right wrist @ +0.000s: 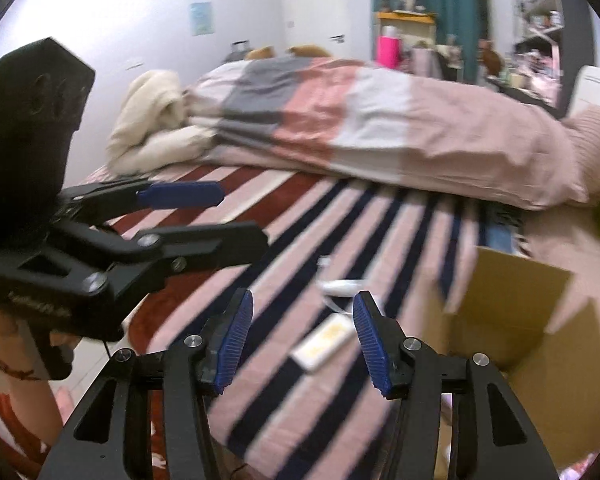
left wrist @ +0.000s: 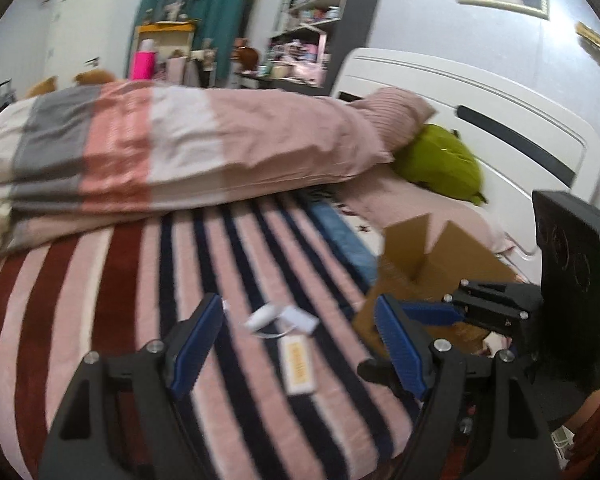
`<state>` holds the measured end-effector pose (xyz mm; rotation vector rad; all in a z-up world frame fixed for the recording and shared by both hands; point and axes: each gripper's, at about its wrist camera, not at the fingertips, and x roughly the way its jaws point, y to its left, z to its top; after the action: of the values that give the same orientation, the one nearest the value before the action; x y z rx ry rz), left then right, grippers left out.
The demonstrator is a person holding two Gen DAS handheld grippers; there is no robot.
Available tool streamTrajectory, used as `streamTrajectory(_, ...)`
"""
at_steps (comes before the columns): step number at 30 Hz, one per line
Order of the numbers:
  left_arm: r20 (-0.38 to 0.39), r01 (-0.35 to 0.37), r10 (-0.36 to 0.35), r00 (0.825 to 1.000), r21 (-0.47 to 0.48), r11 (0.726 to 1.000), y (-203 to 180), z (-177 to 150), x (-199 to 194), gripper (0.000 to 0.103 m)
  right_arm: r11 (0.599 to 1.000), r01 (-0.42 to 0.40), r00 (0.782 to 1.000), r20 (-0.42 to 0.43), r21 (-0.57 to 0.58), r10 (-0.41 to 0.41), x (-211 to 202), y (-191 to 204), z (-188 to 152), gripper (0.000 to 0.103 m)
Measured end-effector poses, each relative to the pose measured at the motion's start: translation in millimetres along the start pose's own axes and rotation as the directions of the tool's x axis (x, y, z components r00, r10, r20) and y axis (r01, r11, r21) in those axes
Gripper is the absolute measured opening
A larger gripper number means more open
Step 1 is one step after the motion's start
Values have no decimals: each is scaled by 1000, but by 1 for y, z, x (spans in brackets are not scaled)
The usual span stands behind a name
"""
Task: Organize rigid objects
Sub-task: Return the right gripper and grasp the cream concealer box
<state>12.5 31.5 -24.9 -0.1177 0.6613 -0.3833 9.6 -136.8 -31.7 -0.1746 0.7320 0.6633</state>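
On the striped blanket (left wrist: pixel 112 300) lie a small white oblong item with a thin cable (left wrist: pixel 262 316) and a flat white and yellow pack (left wrist: pixel 298 364). An open cardboard box (left wrist: pixel 420 264) stands just right of them. My left gripper (left wrist: pixel 300 306) hovers over both items, open, with nothing between its blue pads. From the right wrist view, the white item (right wrist: pixel 342 286) and the pack (right wrist: pixel 324 344) lie ahead of my right gripper (right wrist: pixel 303 304), which is open and holds nothing. The box (right wrist: pixel 520 320) stands to its right. The left gripper (right wrist: pixel 244 218) reaches in from the left.
A bunched pink, grey and white duvet (left wrist: pixel 180 148) lies across the far side of the bed. A green cushion (left wrist: pixel 440 164) rests by the white headboard (left wrist: pixel 500 120). A cream blanket (right wrist: pixel 152 128) is heaped at the far left. A hand (right wrist: pixel 4 332) holds the left gripper.
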Motion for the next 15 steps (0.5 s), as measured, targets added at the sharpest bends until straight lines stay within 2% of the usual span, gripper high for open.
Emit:
streamTrajectory(3,-6,-25,25,1000,-43,999,24,-16,-1,75,999,-55,997,-51,-1,54,30,19,-5,48)
streamTrajectory(8,-20,-36,35,999,-94,995,47,-39,2,75,995,-84,984,-154,54,91,82,29,-28,48)
streamTrajectory(10,-27,-38,35,999,-105,994,51,-44,3,75,992,-46,978,-195,114,68,103,23,-41,48)
streamTrajectory(15,-32,-41,37,999,-121,992,56,-51,0,75,959,161,962,-252,232,-101,152,-12,-70,51)
